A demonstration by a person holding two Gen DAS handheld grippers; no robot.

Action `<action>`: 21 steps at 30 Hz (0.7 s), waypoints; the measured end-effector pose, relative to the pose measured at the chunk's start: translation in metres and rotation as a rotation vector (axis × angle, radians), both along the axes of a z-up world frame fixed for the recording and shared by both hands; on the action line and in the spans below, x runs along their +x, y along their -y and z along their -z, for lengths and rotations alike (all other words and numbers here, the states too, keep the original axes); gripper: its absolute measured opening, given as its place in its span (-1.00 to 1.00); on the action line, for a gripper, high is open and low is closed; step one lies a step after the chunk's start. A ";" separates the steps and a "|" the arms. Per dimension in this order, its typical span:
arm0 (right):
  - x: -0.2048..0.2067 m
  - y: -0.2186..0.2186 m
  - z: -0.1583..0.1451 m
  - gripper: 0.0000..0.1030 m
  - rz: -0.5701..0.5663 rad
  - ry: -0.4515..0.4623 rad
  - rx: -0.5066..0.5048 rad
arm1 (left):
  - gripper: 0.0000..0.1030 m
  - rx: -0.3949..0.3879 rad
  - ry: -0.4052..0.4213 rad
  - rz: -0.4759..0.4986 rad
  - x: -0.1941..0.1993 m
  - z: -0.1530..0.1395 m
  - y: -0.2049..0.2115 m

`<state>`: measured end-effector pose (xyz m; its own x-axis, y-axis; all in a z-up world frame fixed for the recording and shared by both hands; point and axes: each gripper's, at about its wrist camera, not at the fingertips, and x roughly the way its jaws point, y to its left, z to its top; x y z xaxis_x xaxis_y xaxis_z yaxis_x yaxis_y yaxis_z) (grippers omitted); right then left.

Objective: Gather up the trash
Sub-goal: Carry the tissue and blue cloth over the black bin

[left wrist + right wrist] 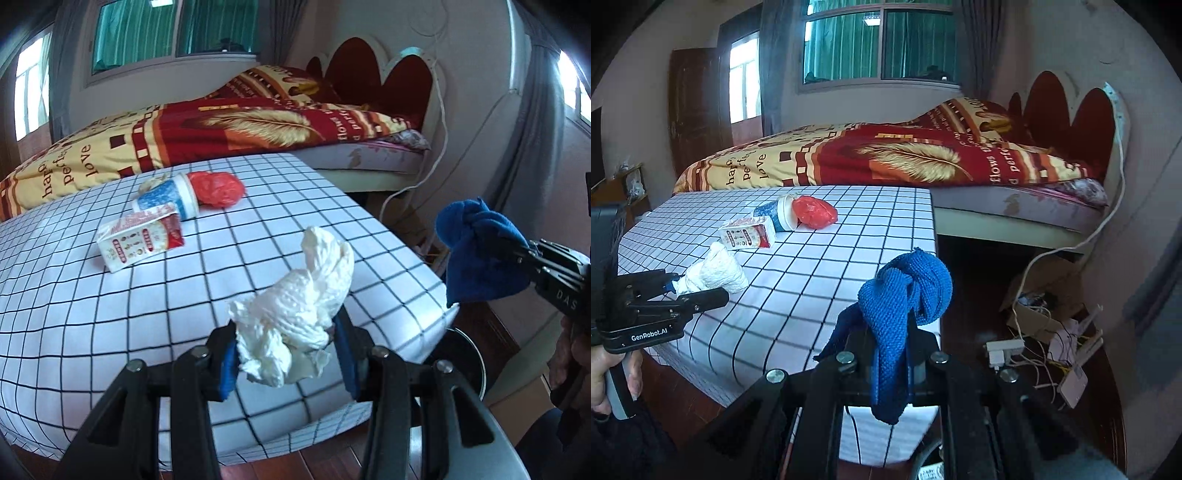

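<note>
My left gripper point(286, 350) is shut on a crumpled white tissue point(299, 314), held above the near edge of the checked table point(184, 302); the same tissue point(714, 273) shows in the right wrist view. My right gripper point(890, 354) is shut on a blue cloth point(905, 295), off the table's right side; the blue cloth point(476, 247) also appears at the right of the left wrist view. On the table lie a small carton point(138, 240), a paper cup point(173, 195) on its side and a red plastic bag point(219, 188).
A bed with a red and yellow quilt point(221, 125) stands behind the table. Right of the table, the floor holds a cardboard box point(1038, 306), cables and a power strip point(1003, 349). A dark round bin rim point(465, 362) sits below the table's right corner.
</note>
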<state>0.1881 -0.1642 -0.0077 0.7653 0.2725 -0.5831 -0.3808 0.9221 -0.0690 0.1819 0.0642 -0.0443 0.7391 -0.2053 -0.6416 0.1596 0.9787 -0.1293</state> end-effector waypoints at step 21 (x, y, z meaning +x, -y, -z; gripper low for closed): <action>-0.053 0.087 0.016 -0.80 0.143 -0.026 -0.002 | -0.12 0.027 -0.001 0.159 -0.021 -0.001 0.080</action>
<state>0.1348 -0.2513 -0.0233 0.7809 0.1601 -0.6037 -0.2470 0.9669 -0.0631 0.1610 -0.0160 -0.0432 0.6982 -0.3026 -0.6488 0.3131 0.9441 -0.1034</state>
